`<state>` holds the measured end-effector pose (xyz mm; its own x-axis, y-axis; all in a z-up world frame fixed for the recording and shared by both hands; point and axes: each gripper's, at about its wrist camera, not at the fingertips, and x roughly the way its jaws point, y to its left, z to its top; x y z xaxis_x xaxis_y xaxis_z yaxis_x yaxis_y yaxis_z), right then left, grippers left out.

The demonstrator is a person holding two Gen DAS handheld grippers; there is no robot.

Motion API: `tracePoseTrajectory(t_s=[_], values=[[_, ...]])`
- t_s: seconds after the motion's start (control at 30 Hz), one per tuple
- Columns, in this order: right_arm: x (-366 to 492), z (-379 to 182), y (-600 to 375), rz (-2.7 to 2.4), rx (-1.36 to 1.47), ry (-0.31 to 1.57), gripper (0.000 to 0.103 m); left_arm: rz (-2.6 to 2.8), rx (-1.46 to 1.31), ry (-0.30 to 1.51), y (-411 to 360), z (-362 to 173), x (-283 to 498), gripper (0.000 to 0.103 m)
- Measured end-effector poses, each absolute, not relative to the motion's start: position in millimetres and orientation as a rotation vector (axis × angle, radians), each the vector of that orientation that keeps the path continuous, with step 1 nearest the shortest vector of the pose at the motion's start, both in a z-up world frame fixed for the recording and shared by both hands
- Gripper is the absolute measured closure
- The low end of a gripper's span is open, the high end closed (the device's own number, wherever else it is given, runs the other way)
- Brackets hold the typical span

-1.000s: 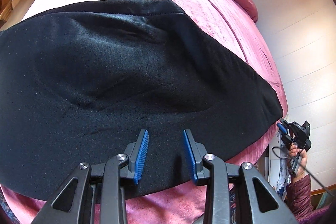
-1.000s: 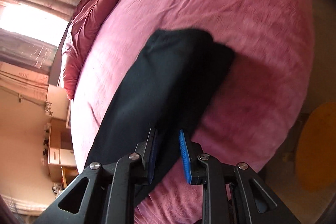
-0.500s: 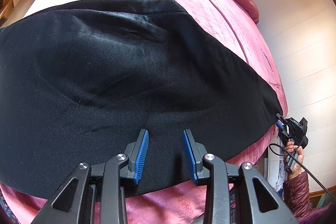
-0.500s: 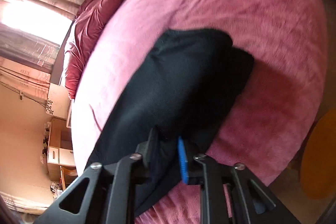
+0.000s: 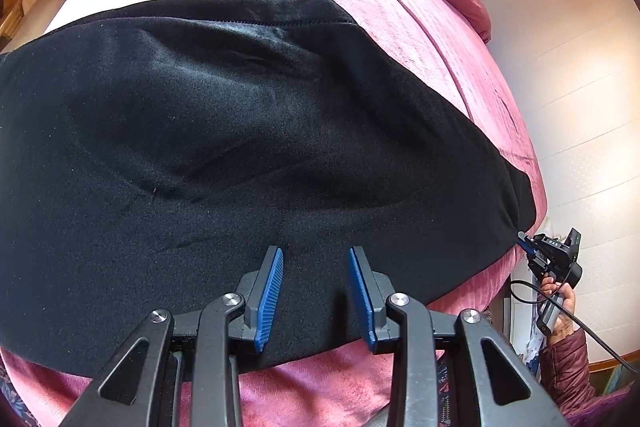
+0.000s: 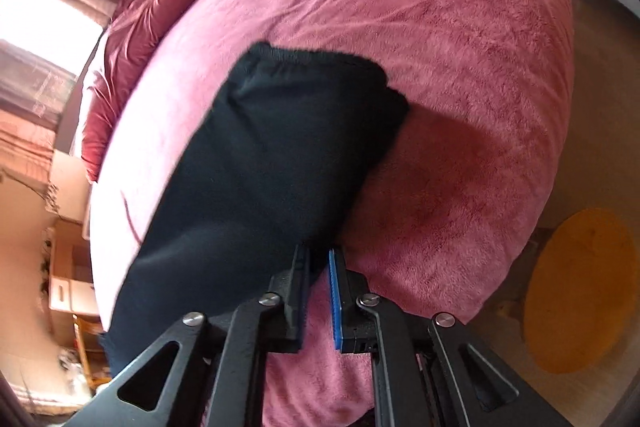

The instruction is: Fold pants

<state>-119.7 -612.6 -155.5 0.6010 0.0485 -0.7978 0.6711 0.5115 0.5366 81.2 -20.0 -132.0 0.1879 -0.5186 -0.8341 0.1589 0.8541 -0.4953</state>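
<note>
Right gripper (image 6: 319, 287) closed further on pants (image 6: 260, 163) hem

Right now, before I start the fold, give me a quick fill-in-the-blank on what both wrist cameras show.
The pants are ___ in colour.
They lie on a ___ bedspread.
The left gripper has its fingers ___ above them.
The right gripper is shut on one end of the ___.
Missing words: black; pink; open; pants.
</note>
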Motion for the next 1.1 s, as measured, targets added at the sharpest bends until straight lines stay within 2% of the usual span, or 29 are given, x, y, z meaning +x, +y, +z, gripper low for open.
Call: tracePoseTrajectory(t_s=[0.13,0.3,0.33,0.37,0.47,0.5,0.57,0.63,0.7,0.77,0.83,0.9,0.93,1.1], values=[[-133.1,-141.2,-632.4,-0.496,0.991,0.762,0.077,-0.486,-0.318,1.295,-23.7,-131.4,81.5,0.069],[-122.2,-136.9,-655.1,-0.567,1.040,0.721,0.077,-0.483,-0.307,1.288,-28.4,-130.3,78.9,0.069],[-118.0,-137.9,-657.6,-0.579,1.034,0.740,0.080,-0.483,-0.308,1.287,-28.7,-129.9,78.1,0.069],[-113.5,-136.2,-658.4,-0.602,1.013,0.765,0.091,-0.483,-0.304,1.285,-28.8,-129.8,77.4,0.069],[-104.8,-129.1,-653.2,-0.659,0.912,0.799,0.096,-0.474,-0.281,1.280,-30.0,-127.7,74.5,0.069],[-103.0,-133.4,-654.0,-0.696,0.882,0.841,0.102,-0.476,-0.278,1.278,-30.0,-127.7,73.5,0.069],[-103.6,-149.2,-657.3,-0.732,0.877,0.924,0.102,-0.471,-0.263,1.281,-30.6,-129.5,72.9,0.069],[-114.9,-149.6,-656.8,-0.728,0.908,0.891,0.102,-0.454,-0.241,1.283,-31.4,-129.3,72.5,0.069],[-126.9,-138.3,-651.0,-0.685,0.920,0.833,0.098,-0.451,-0.219,1.272,-32.8,-126.0,70.8,0.069],[-132.3,-127.6,-637.7,-0.631,0.896,0.845,0.098,-0.461,-0.211,1.265,-32.2,-125.1,69.1,0.069],[-134.7,-121.4,-620.1,-0.512,0.929,0.851,0.092,-0.471,-0.212,1.262,-31.1,-125.5,68.0,0.069],[-132.1,-119.3,-597.8,-0.372,0.974,0.856,0.067,-0.469,-0.225,1.260,-28.1,-126.6,67.3,0.069],[-129.3,-120.1,-587.2,-0.325,0.993,0.857,0.063,-0.469,-0.236,1.257,-25.4,-128.0,66.0,0.069],[-100.9,-133.6,-526.3,-0.150,1.031,0.934,0.062,-0.471,-0.254,1.240,-15.0,-127.9,62.1,0.069]])
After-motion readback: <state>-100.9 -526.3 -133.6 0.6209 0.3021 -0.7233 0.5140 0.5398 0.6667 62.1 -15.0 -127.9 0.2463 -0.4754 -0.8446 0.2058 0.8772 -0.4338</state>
